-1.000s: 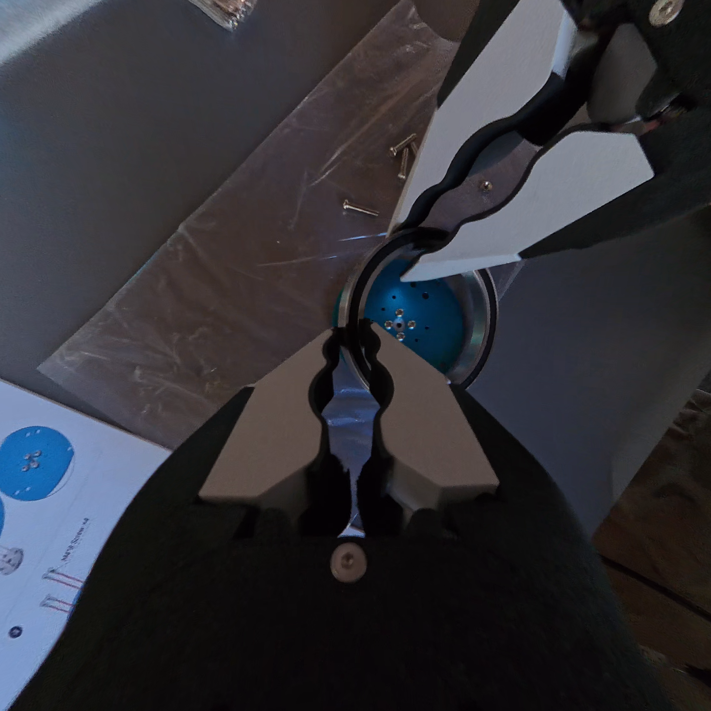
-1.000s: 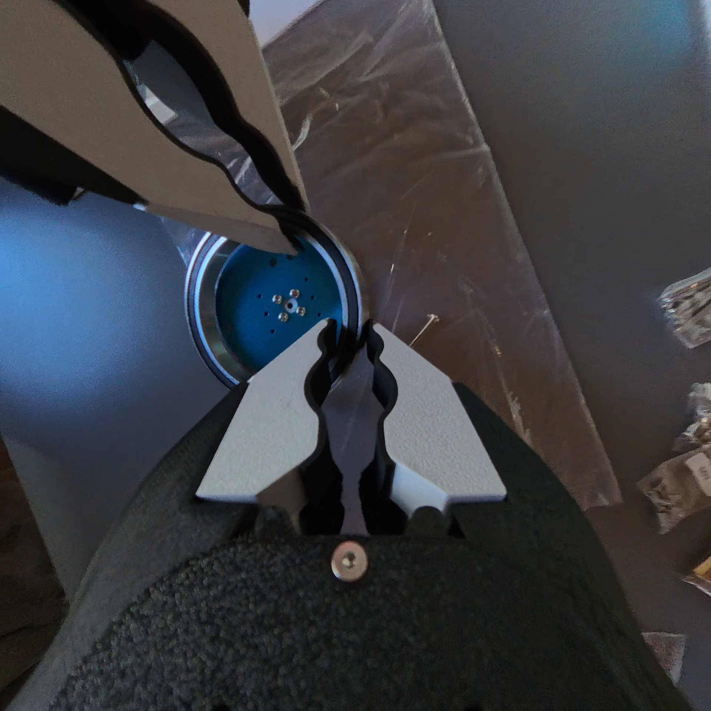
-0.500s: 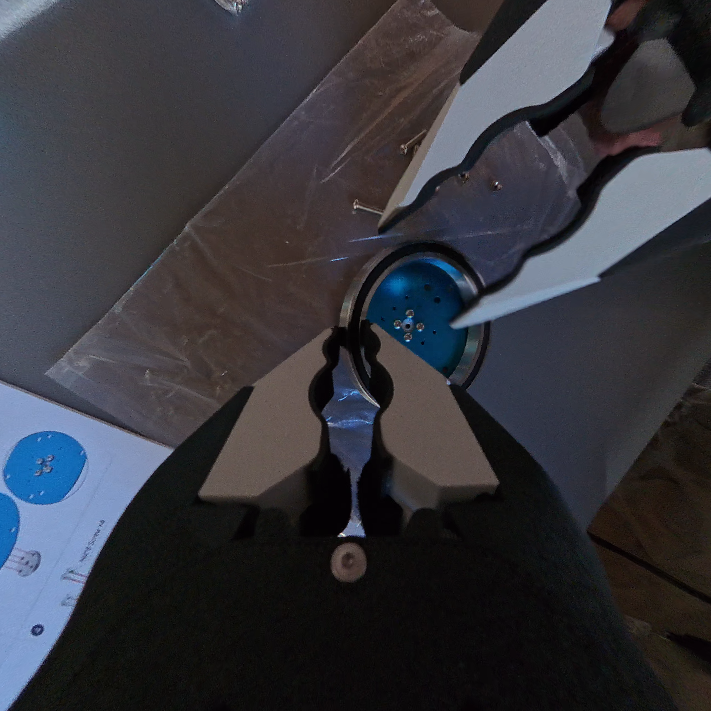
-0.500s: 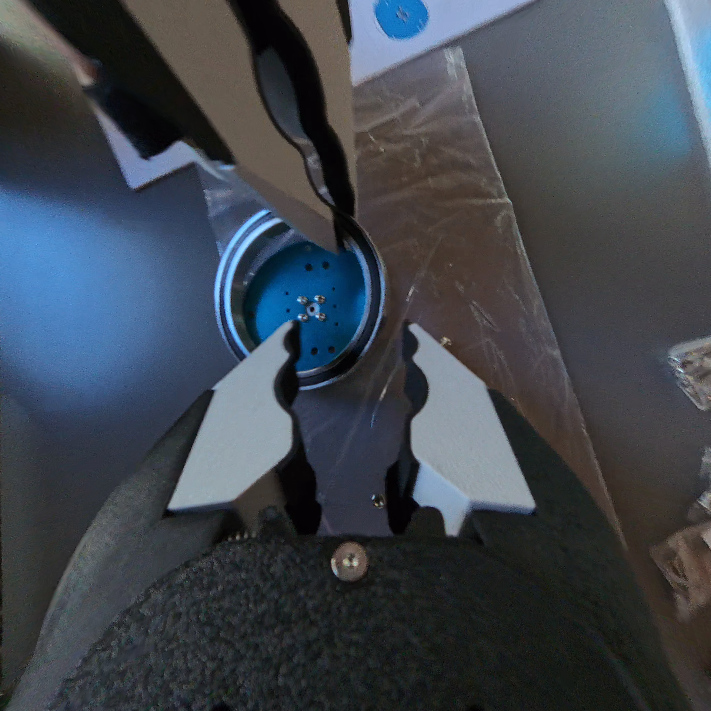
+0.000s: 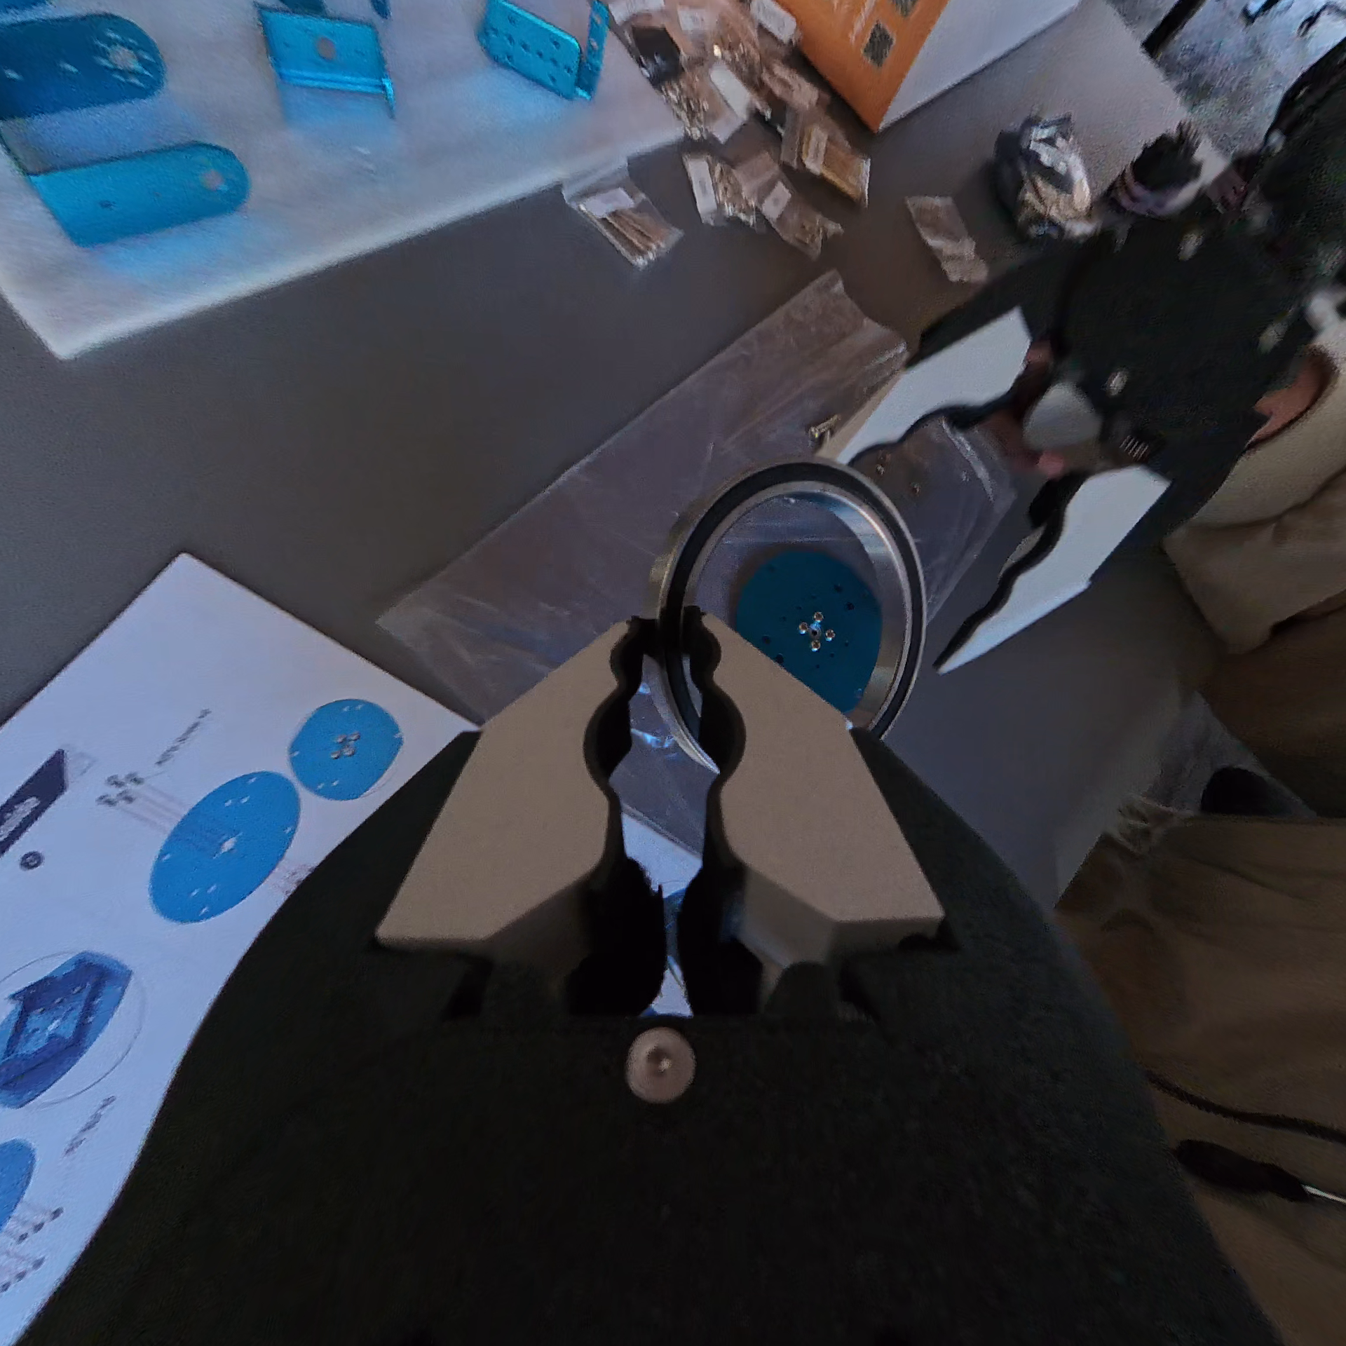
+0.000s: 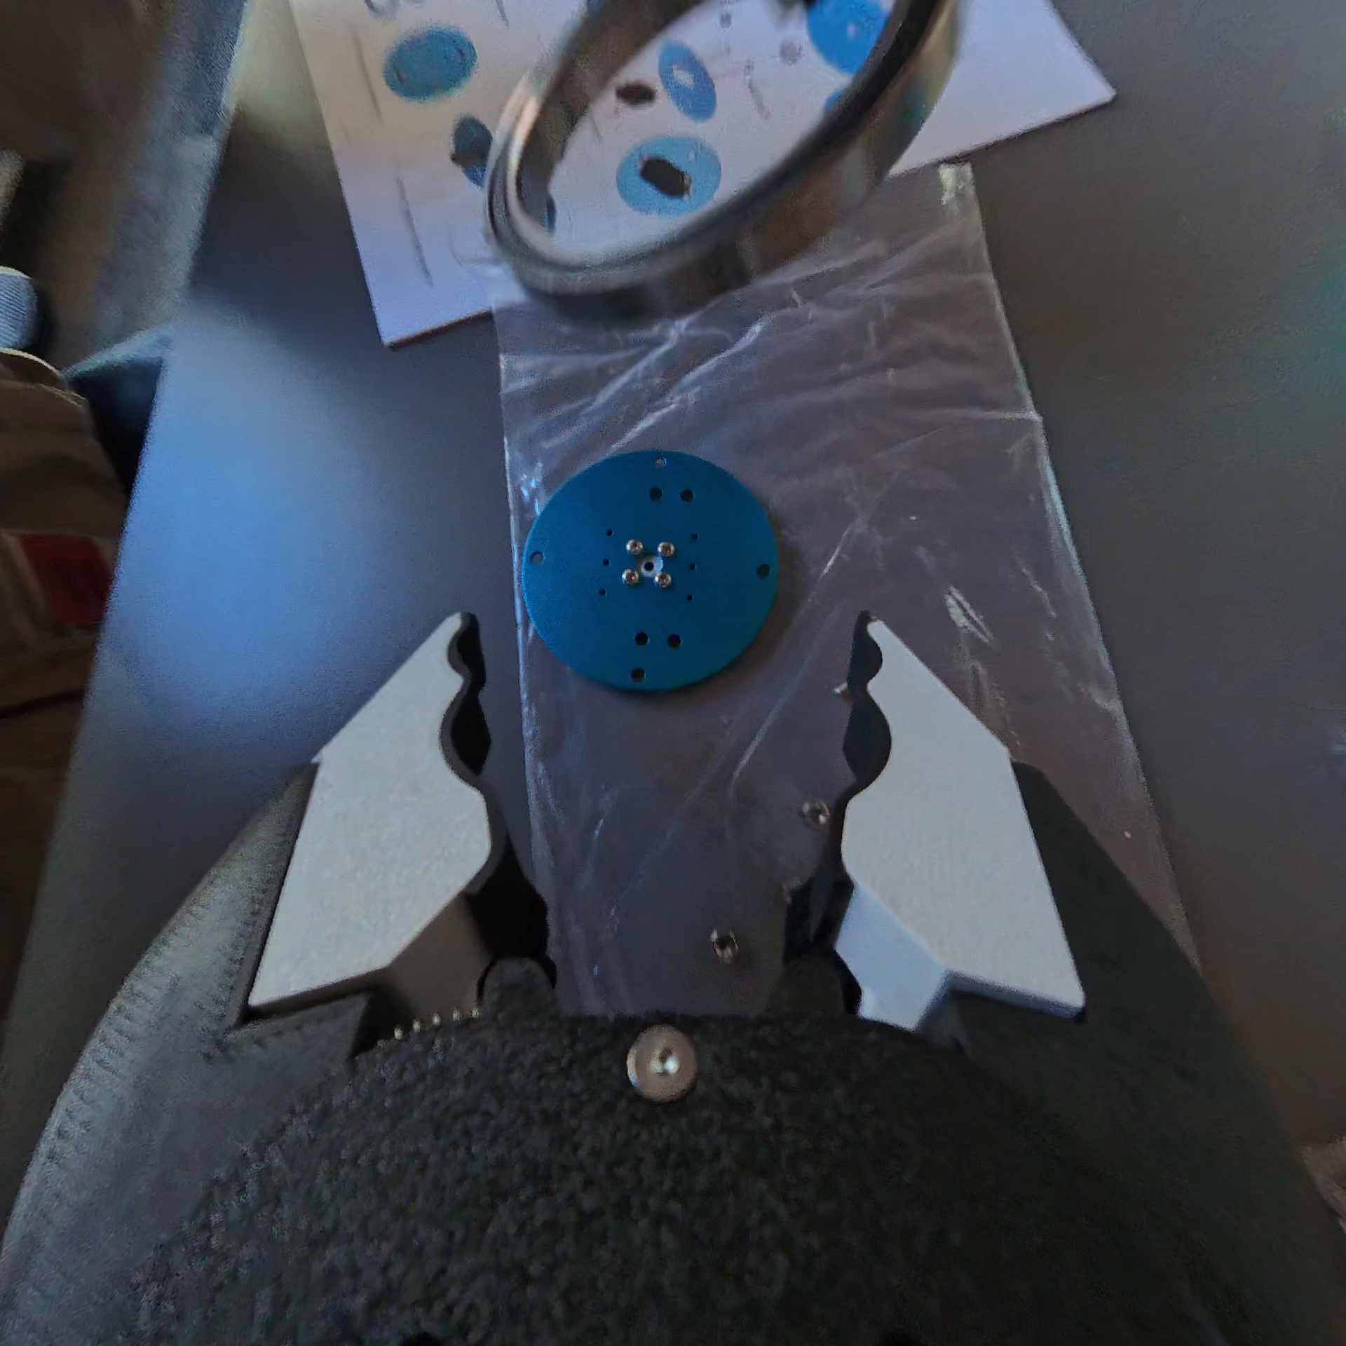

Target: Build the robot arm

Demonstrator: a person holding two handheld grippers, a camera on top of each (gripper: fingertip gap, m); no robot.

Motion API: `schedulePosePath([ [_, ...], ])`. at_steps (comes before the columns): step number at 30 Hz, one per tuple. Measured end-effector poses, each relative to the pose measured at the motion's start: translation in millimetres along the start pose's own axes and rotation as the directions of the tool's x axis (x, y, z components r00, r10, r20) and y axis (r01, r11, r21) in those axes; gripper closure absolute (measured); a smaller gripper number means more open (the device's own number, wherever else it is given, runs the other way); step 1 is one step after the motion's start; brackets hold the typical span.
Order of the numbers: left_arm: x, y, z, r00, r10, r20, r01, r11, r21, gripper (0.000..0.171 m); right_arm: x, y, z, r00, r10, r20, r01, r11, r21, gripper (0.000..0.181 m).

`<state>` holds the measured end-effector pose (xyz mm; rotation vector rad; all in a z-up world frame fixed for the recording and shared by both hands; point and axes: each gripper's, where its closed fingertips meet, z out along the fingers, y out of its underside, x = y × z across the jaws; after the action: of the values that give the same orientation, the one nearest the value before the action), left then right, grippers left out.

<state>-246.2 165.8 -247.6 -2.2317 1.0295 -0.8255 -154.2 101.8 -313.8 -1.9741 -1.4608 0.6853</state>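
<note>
The left gripper [image 5: 666, 626] pinches the rim of a silver metal ring [image 5: 790, 597], its fingers pressed together on the near wall, and holds it tilted in the air above a grey table [image 5: 306, 408]. Through the ring's opening a blue perforated disc [image 5: 805, 630] shows, lying flat on a sheet of clear plastic [image 5: 583, 553] below. The right gripper [image 6: 666, 619] hangs just short of that disc [image 6: 650, 569], jaws spread wide and holding nothing; the ring [image 6: 717, 146] appears blurred at the top of its view, clear of the disc and over a printed sheet [image 6: 1020, 80] of diagrams. Small loose screws [image 6: 816, 812] lie on the plastic [image 6: 837, 408] between the right gripper's open fingers [image 6: 386, 830].

Farther off, blue metal brackets [image 5: 138, 193] sit on a white cloth [image 5: 349, 167], with small bags of hardware [image 5: 765, 175] and an orange box [image 5: 867, 44] beyond.

As a judgement only: the grip bites just one short stretch of the thin rim, so the ring could pivot or slip; a steady, level wrist and slow travel look wise. The open right gripper would do well to keep clear of the screws, which would roll at a nudge.
</note>
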Motion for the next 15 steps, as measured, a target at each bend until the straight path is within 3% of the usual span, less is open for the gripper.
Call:
schedulePosePath([
  [5, -18, -10, -29, 0.999, -0.050, 0.001, 0.050, 0.996, 0.067, 0.160, -5, 6, 31, 0.998, -0.038, -0.046, 0.033, 0.995, -0.097, 0.084],
  [8, -23, -8, -38, 0.998, -0.061, 0.007, 0.060, 0.995, 0.077, 0.160, -5, 2, 33, 0.996, -0.053, -0.071, 0.046, 0.994, -0.101, 0.100],
  [15, -33, 1, -45, 0.996, -0.086, 0.003, 0.086, 0.995, 0.056, 0.160, -5, 4, 29, 0.993, -0.057, -0.105, 0.044, 0.992, -0.117, 0.101],
])
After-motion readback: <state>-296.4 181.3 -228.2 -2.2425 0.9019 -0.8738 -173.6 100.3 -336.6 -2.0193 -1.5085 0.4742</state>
